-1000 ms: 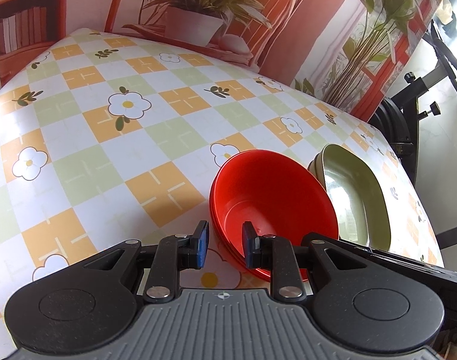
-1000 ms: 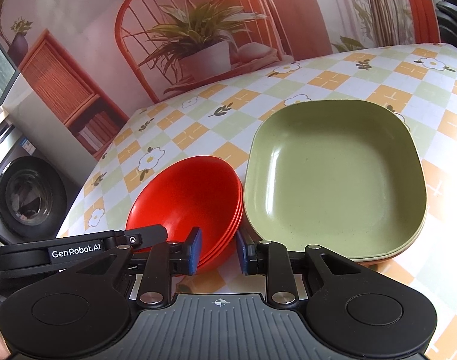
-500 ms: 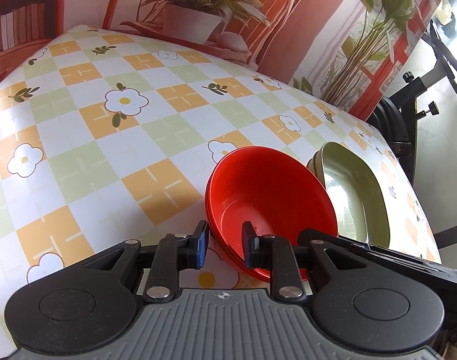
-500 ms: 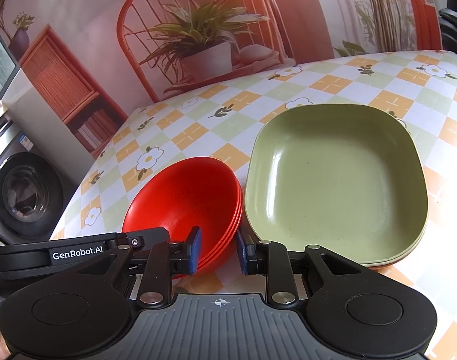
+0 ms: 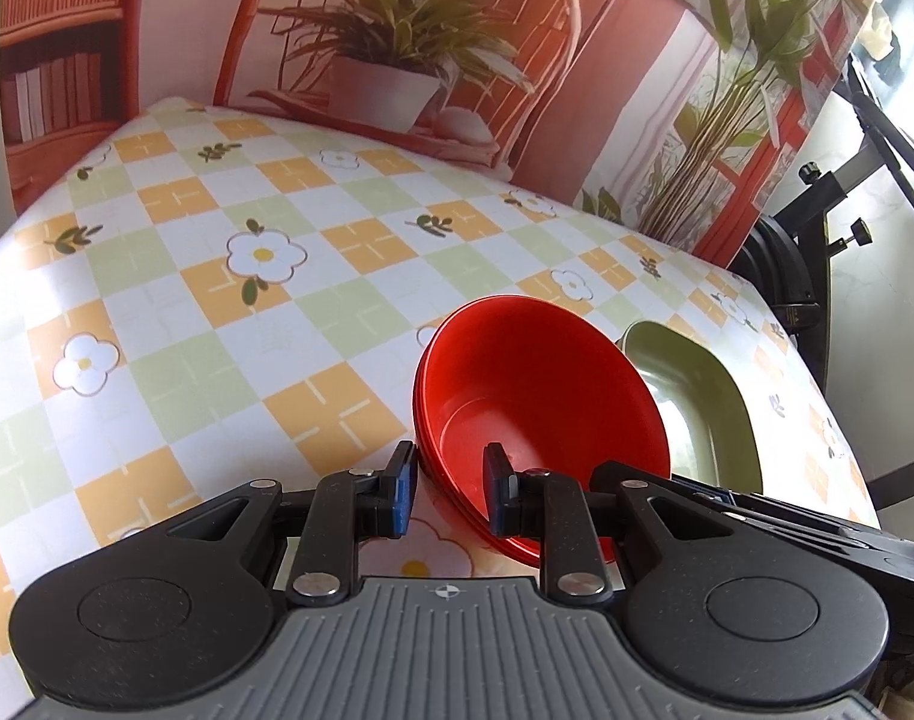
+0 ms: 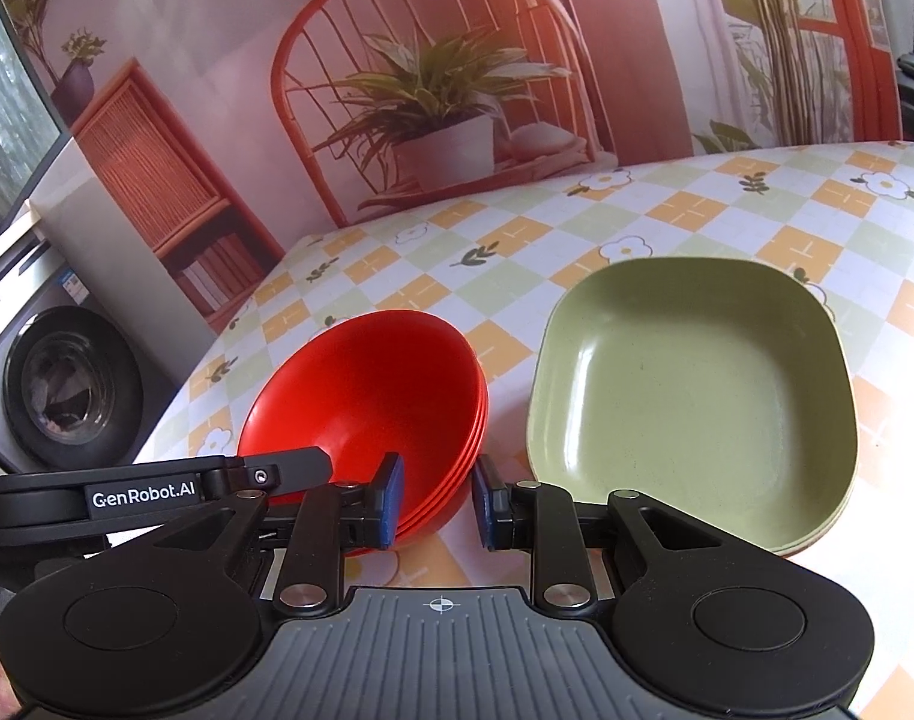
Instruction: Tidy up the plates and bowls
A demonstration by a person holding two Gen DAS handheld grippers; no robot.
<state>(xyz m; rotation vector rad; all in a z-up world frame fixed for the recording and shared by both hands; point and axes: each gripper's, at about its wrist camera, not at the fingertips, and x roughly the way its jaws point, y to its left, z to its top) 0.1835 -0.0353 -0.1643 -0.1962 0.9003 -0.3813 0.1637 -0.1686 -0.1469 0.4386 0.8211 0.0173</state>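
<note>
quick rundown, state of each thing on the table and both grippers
stack of round red bowls: nested, tilted, near rim between the left gripper's pads
stack of square green plates: nested, flat on the checked floral tablecloth, beside the bowls, untouched
left gripper: jaws straddling the bowls' near rim; contact unclear
right gripper: jaws apart, holding nothing, low between bowls and plates

Both views were bright and sharp, with daylight from the right blowing out the counter [image 6: 913, 324] edge and upper right corner, a glare patch inside the green plate [image 5: 676, 414], soft shadows under the bowls [image 6: 366, 384], and strong fisheye bending toward the edges.
</note>
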